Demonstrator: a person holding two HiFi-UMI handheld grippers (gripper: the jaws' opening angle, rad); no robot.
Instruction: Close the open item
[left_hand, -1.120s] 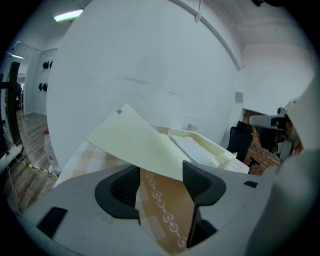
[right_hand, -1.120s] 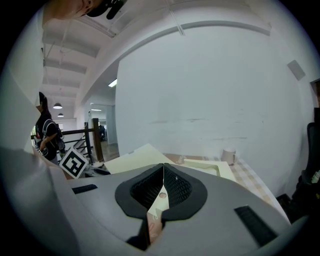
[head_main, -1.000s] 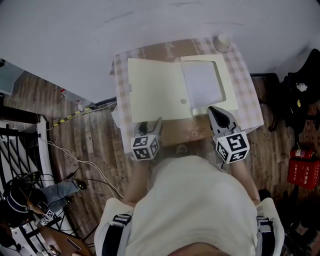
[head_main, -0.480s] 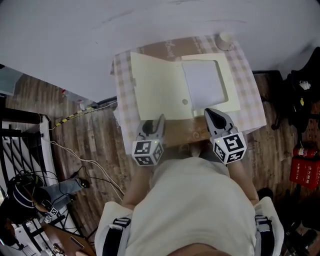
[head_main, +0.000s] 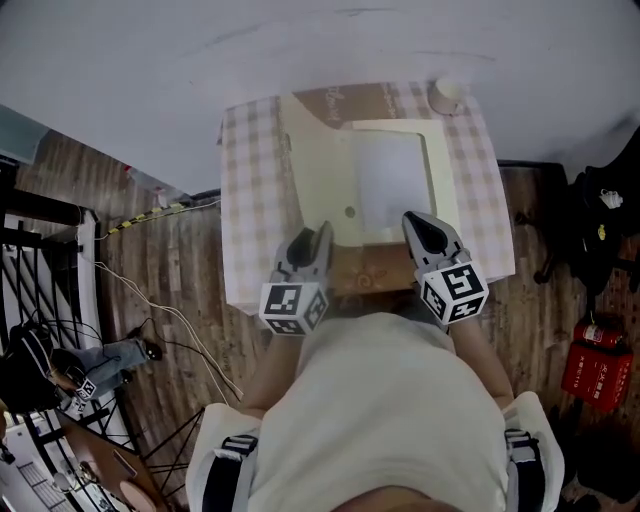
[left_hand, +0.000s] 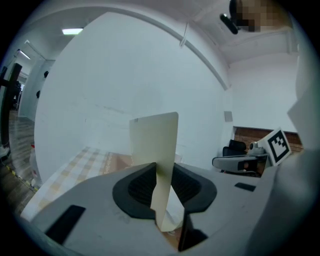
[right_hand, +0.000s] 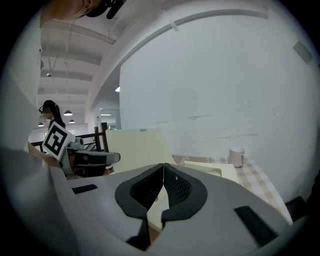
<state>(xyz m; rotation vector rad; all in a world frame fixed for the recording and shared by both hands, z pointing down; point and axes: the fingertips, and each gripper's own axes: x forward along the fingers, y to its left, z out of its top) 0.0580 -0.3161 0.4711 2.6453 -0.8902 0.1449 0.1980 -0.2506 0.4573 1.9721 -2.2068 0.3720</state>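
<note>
A cream folder (head_main: 395, 180) lies open on the checked table (head_main: 250, 200), with a white sheet in its right half. Its left cover (head_main: 318, 170) is lifted off the table and stands nearly upright. In the left gripper view the cover (left_hand: 156, 145) rises edge-on between the jaws. My left gripper (head_main: 318, 238) (left_hand: 161, 185) is closing on the cover's near edge, its pads against it. My right gripper (head_main: 415, 225) (right_hand: 163, 182) is shut and empty, just off the folder's near right corner. From the right gripper view the raised cover (right_hand: 135, 150) shows at left.
A white cup (head_main: 445, 95) (right_hand: 236, 156) stands at the table's far right corner. A white wall runs behind the table. On the wooden floor, a red box (head_main: 590, 365) sits to the right and cables and a seated person (head_main: 40, 375) to the left.
The left cover has swung up from flat on the table to nearly upright, carried by the left gripper, whose jaws have closed on it. The right gripper has barely moved.
</note>
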